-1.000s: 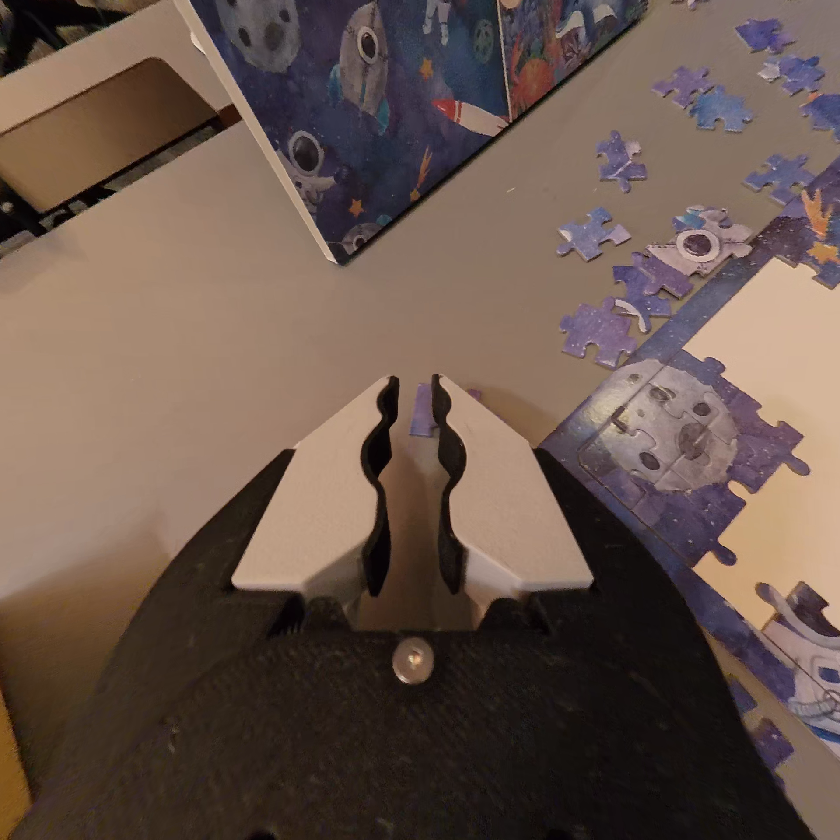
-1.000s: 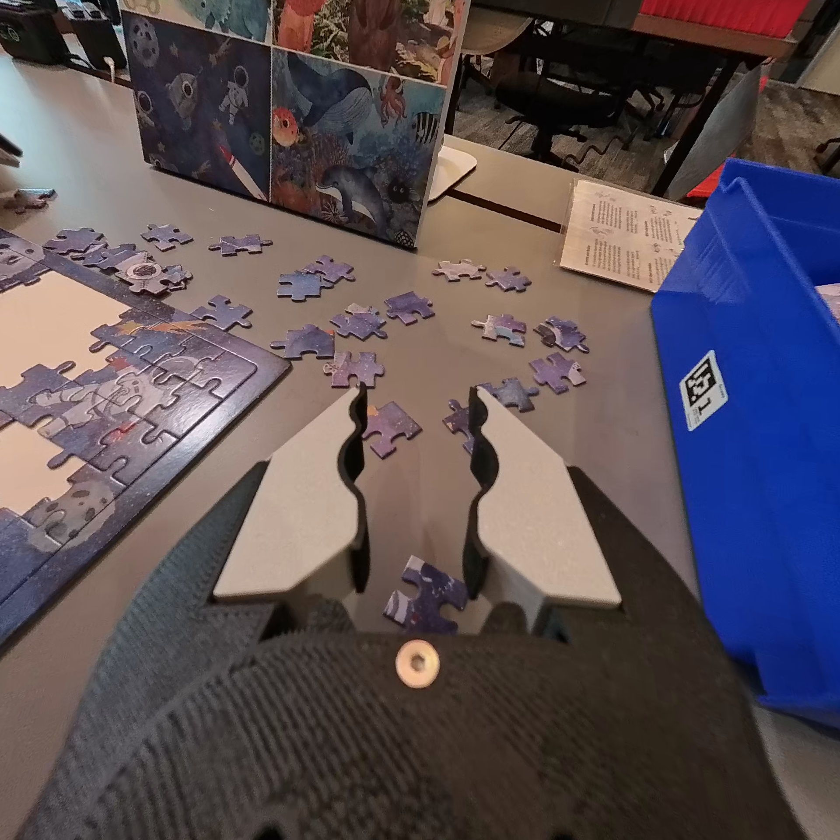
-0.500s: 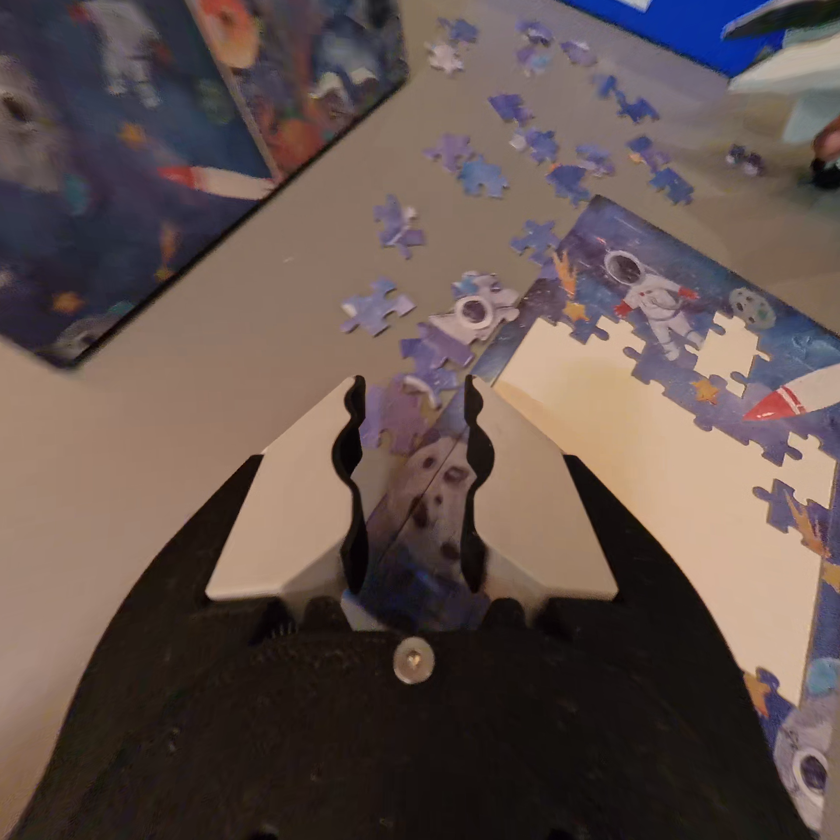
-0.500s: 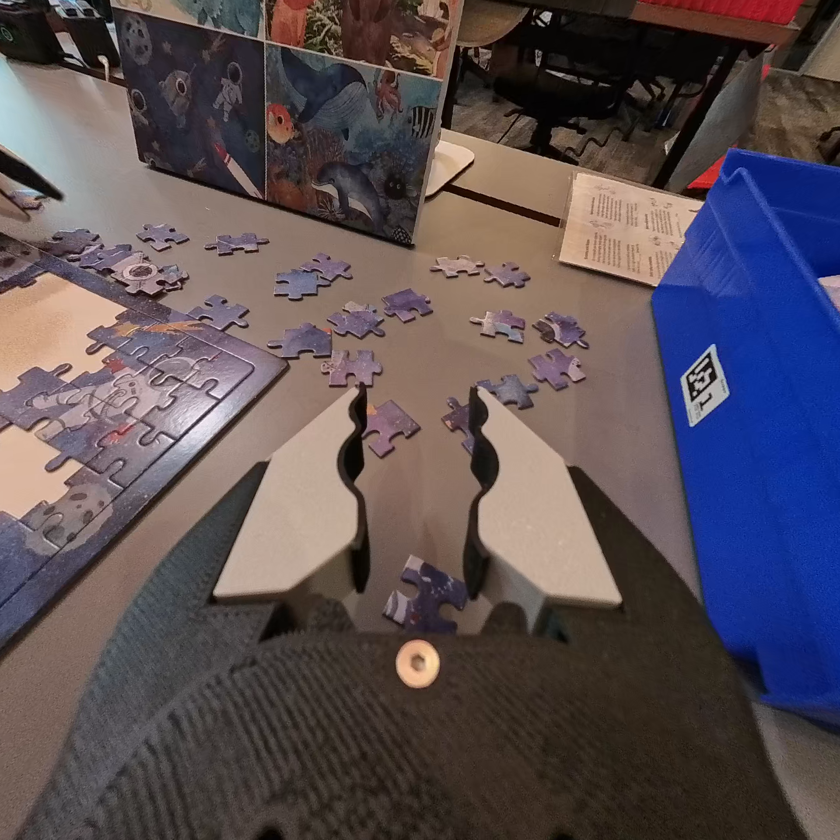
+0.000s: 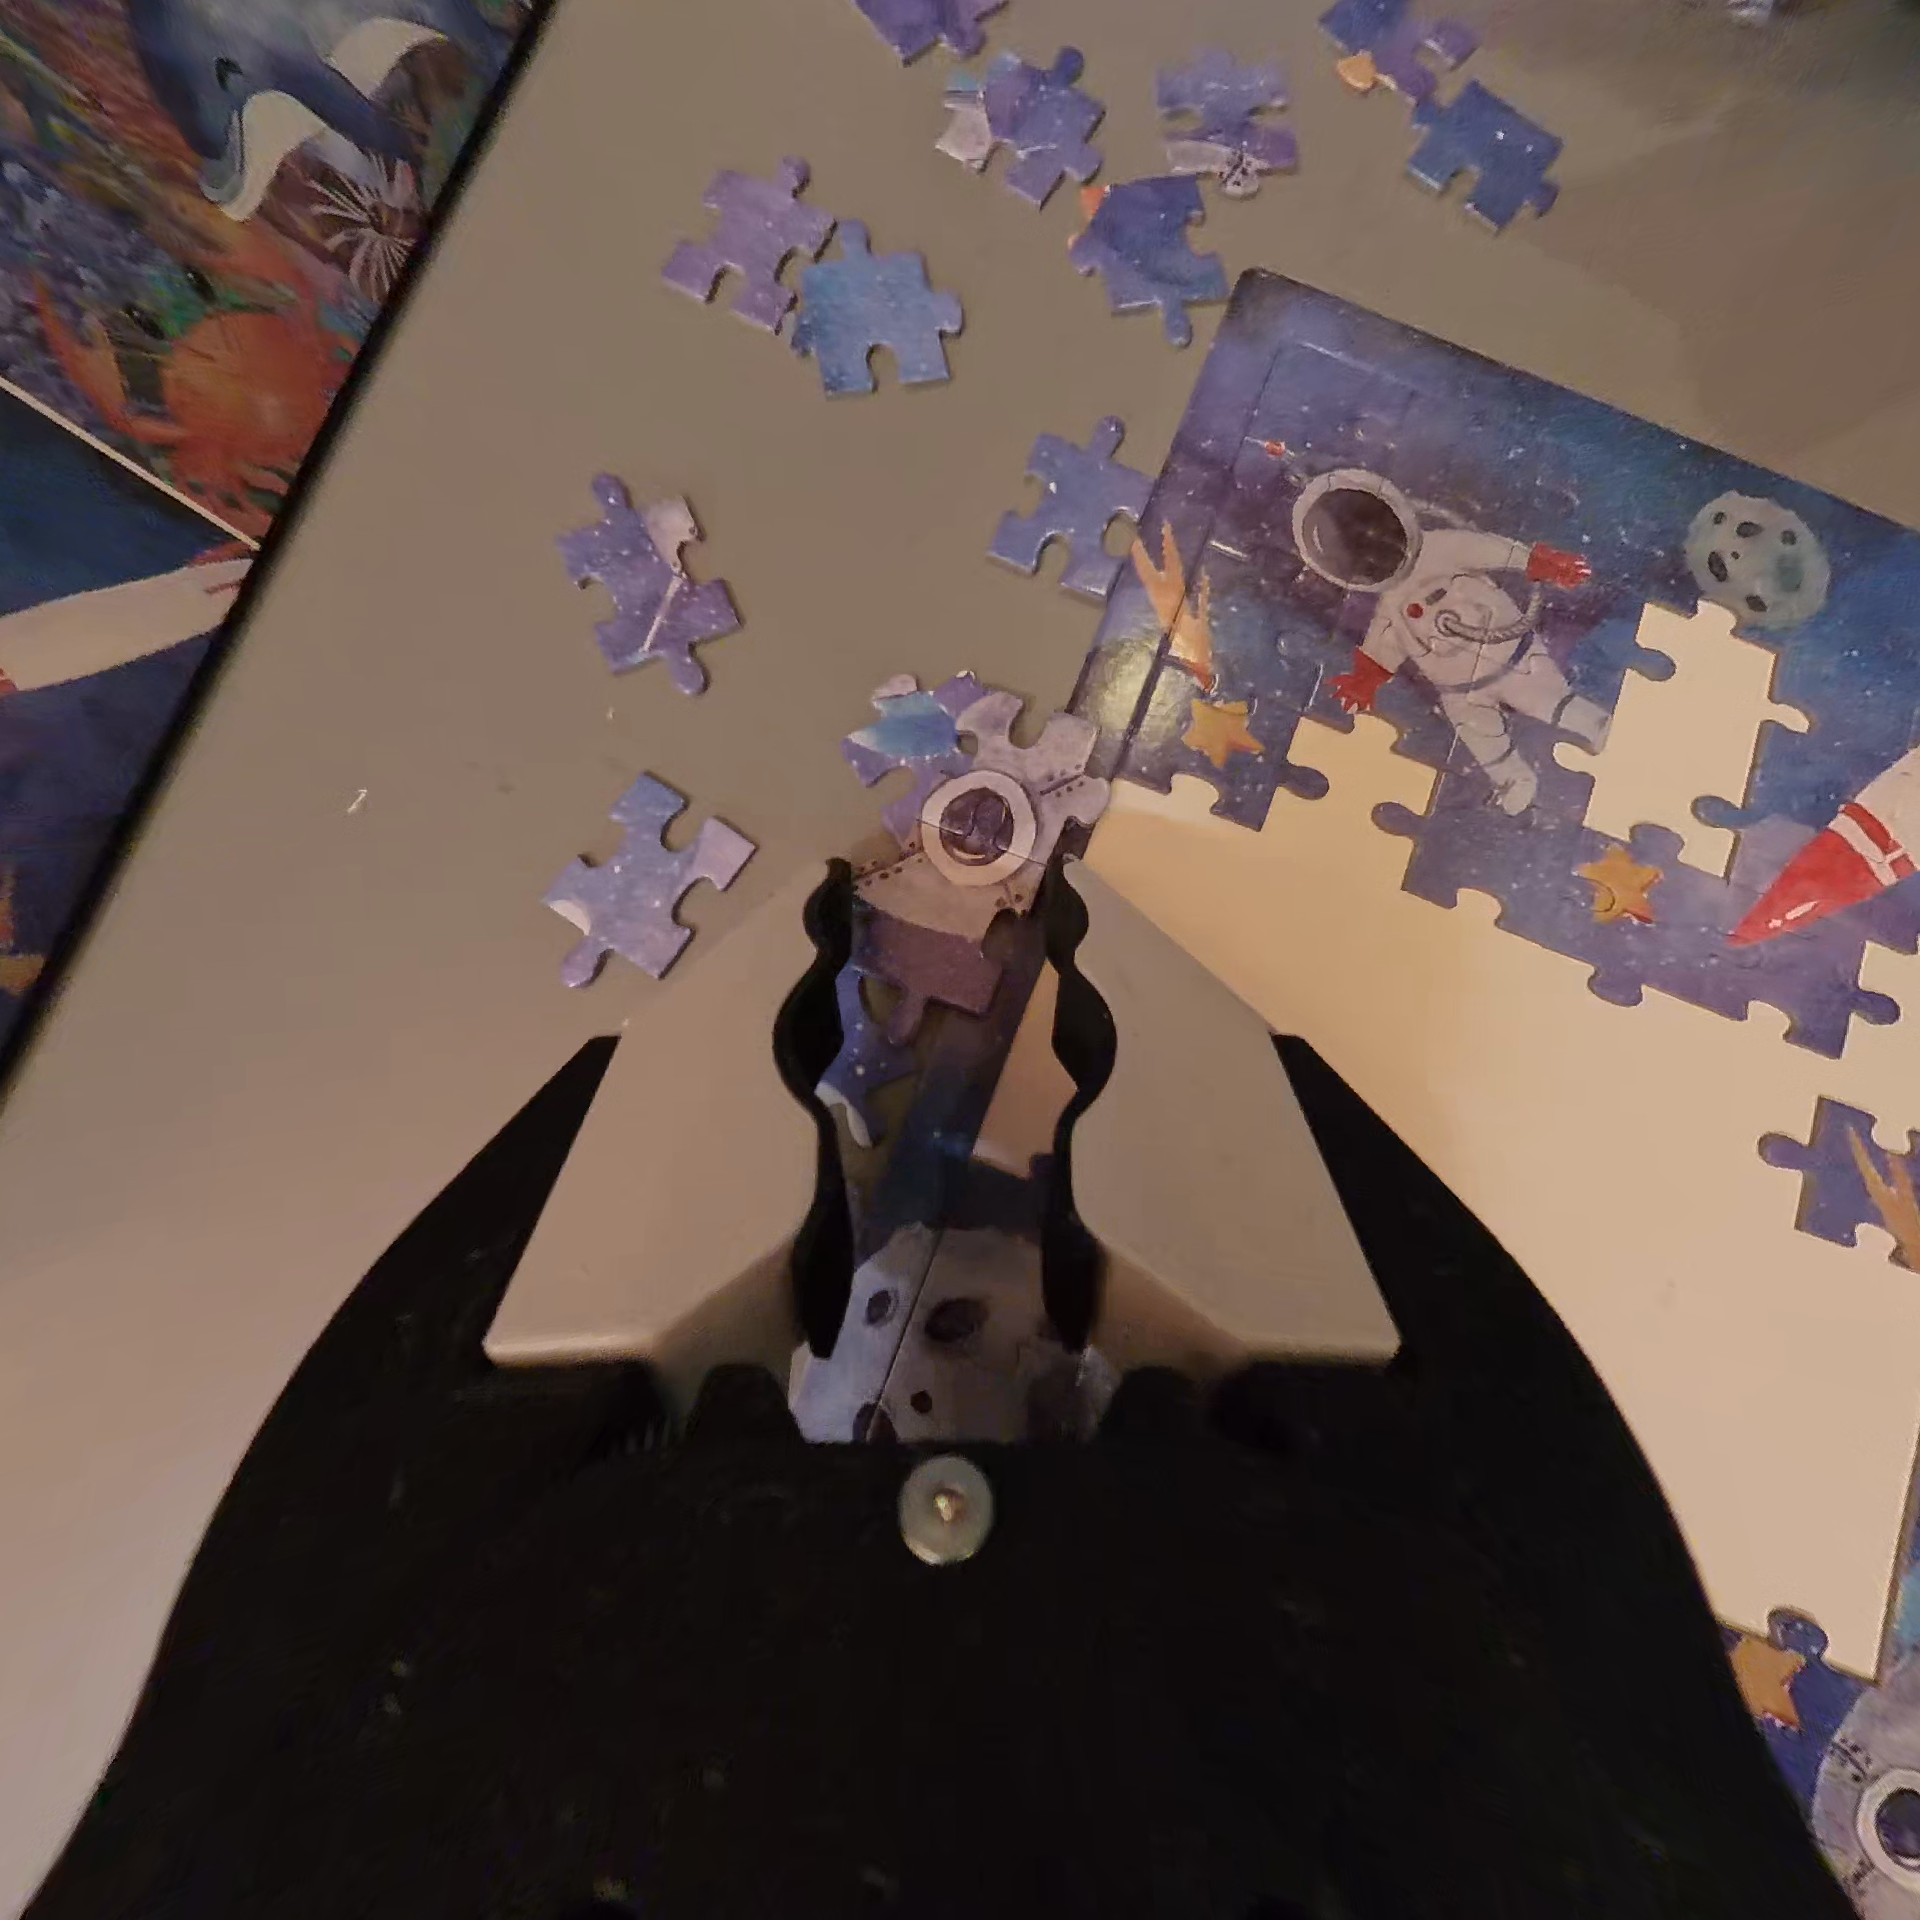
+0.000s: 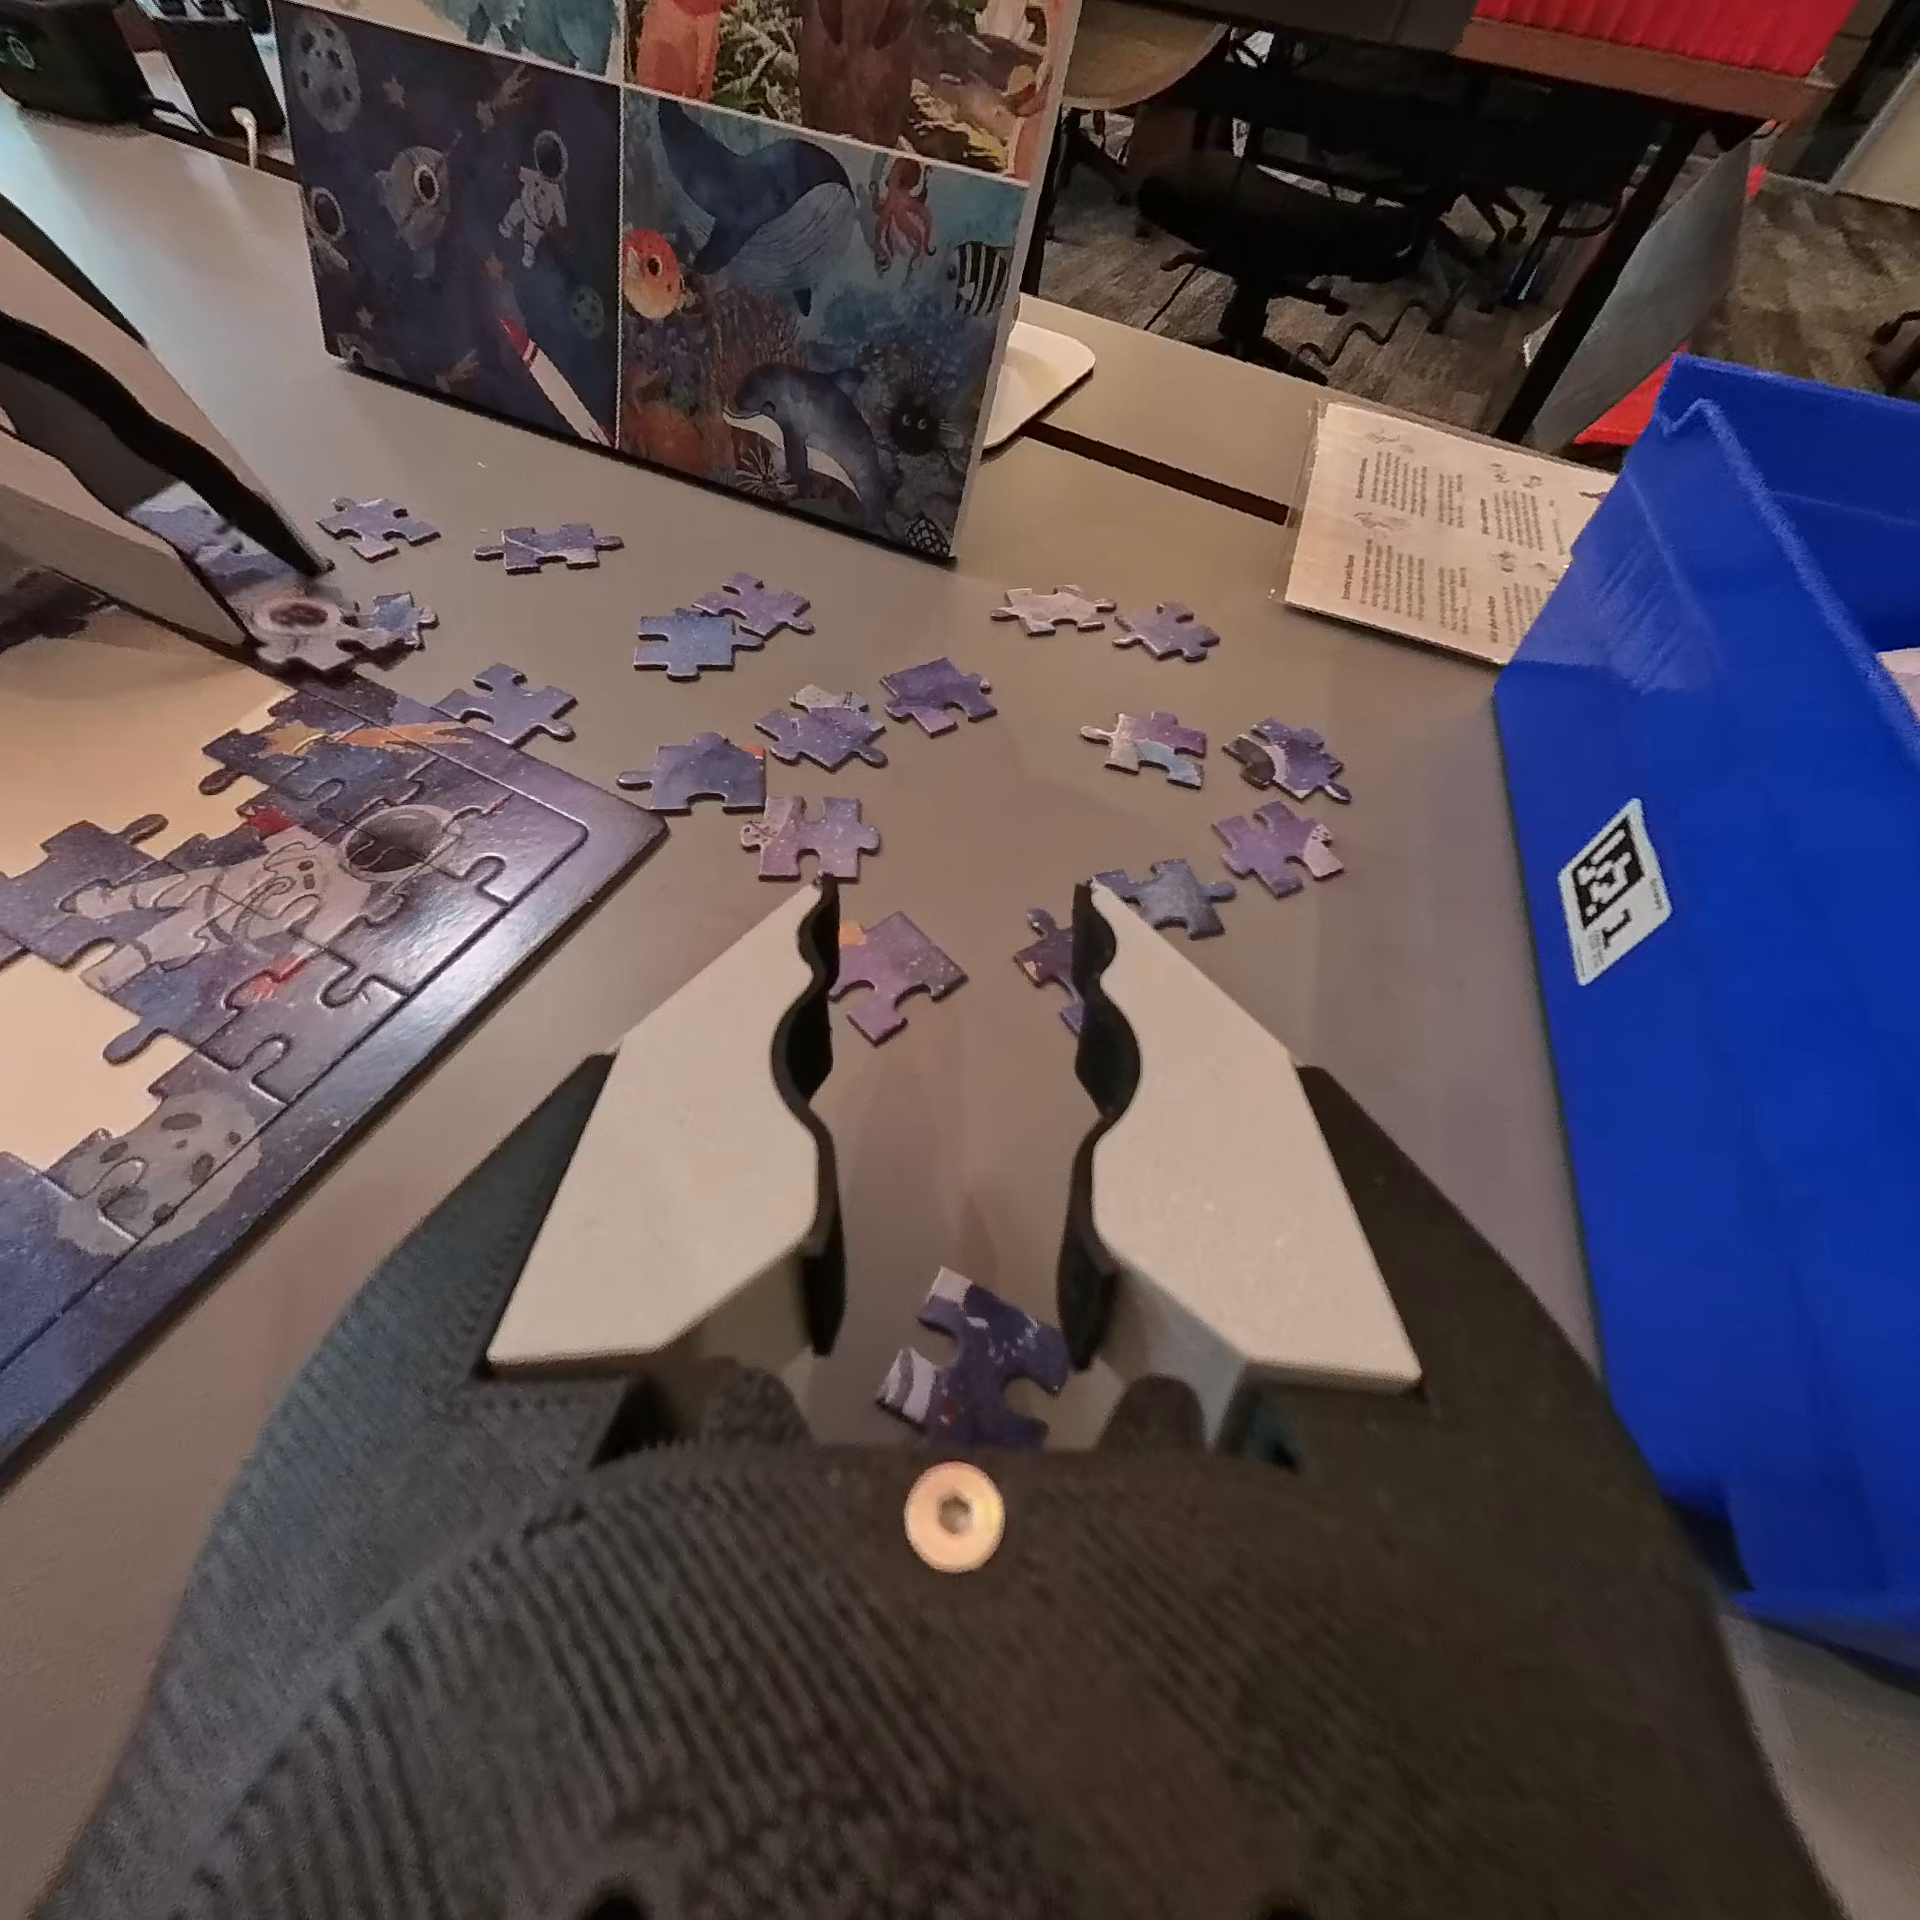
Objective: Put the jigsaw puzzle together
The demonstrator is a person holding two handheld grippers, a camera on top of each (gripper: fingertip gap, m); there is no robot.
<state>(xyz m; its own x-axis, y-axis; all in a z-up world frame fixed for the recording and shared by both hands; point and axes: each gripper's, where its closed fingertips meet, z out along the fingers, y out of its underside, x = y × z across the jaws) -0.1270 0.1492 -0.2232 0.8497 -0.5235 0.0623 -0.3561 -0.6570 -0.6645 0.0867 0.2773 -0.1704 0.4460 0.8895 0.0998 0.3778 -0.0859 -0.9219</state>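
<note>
Left gripper: the black-and-grey left gripper (image 5: pixel 951 883) hangs low over the outer edge of the puzzle tray, jaws moderately apart with nothing pressed between the pads; in the right wrist view its tips (image 6: pixel 281 592) sit right at the porthole pieces.
Nearest piece: a joined pair of grey cardboard jigsaw pieces bearing a round porthole (image 5: pixel 982 821) lies at 12 o'clock, just beyond the fingertips, against the tray's edge.
Puzzle tray: a part-filled space-scene jigsaw in a dark blue frame (image 5: pixel 1455 644) spreads from 1 to 4 o'clock, cream backing showing in the gaps.
Loose pieces, left view: purple-blue pieces (image 5: pixel 644 883) lie at 10 to 12 o'clock on the grey table (image 5: pixel 416 727).
Right gripper: the right gripper (image 6: pixel 956 904) stands wide apart and bare above the table.
Its surroundings: a purple piece (image 6: pixel 894 971) lies under the gap near the left tip; another dark piece (image 6: pixel 977 1361) lies near the finger roots.
Blue bin: a blue plastic bin (image 6: pixel 1714 1039) sits at 3 o'clock.
Picture box: an illustrated puzzle box (image 6: pixel 665 260) stands at 11 o'clock.
</note>
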